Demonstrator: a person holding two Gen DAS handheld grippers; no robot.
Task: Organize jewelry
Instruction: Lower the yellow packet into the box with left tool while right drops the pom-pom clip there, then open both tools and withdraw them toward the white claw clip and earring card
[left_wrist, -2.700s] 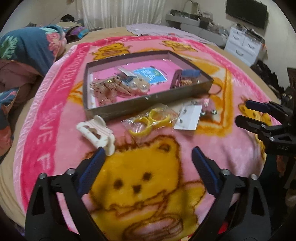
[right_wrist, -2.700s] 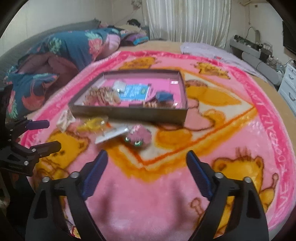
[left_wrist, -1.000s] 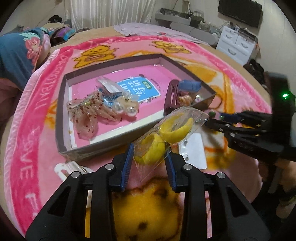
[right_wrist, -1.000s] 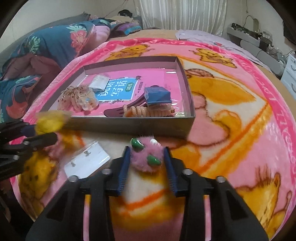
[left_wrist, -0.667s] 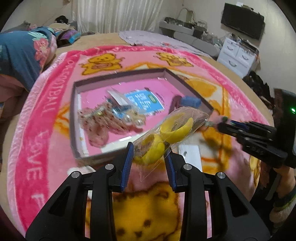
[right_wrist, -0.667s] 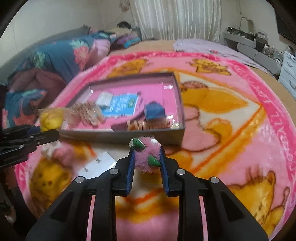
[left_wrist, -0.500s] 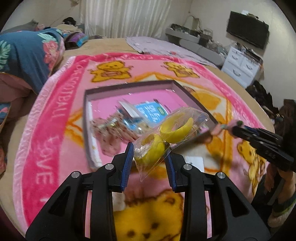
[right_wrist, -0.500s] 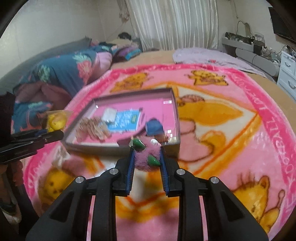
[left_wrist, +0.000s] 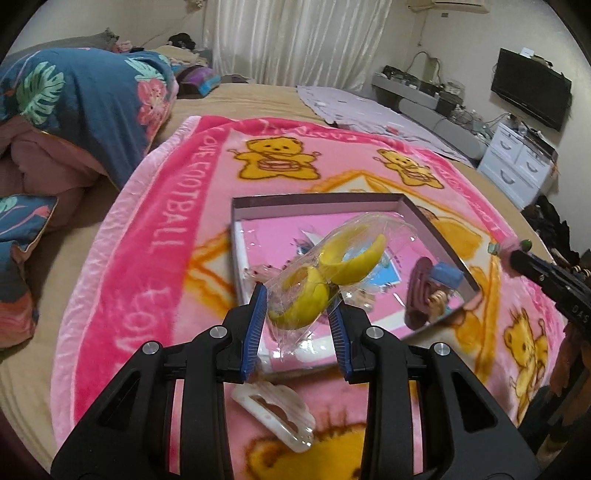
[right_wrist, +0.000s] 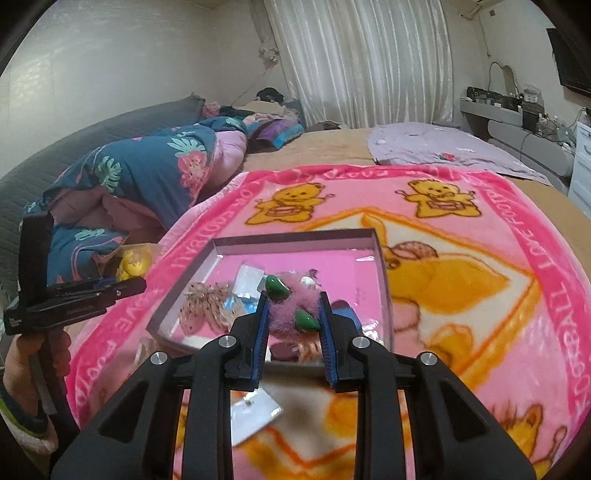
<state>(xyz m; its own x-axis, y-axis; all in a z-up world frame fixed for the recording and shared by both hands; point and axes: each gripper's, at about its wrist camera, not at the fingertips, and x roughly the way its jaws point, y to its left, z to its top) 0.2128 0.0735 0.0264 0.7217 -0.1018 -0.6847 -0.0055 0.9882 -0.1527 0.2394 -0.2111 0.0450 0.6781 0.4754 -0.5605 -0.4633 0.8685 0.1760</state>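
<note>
Jewelry in transit: yellow hair clips in a clear bag (left_wrist: 325, 273) clamped in the left gripper (left_wrist: 297, 310), pink fuzzy piece with green stones (right_wrist: 291, 306) pinched in the right gripper (right_wrist: 291, 325), both held above the open box (left_wrist: 314, 201) on the pink blanket (left_wrist: 147, 236). Carry step, likely; next, lower over a bare patch of floor and release. The bag hides much of the contents. White claw clip (left_wrist: 275, 413) lies outside, partly cut off.

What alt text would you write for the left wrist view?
The left claw grips a clear bag of yellow hair clips above an open box on a pink bear blanket. A white hair clip lies below.
</note>
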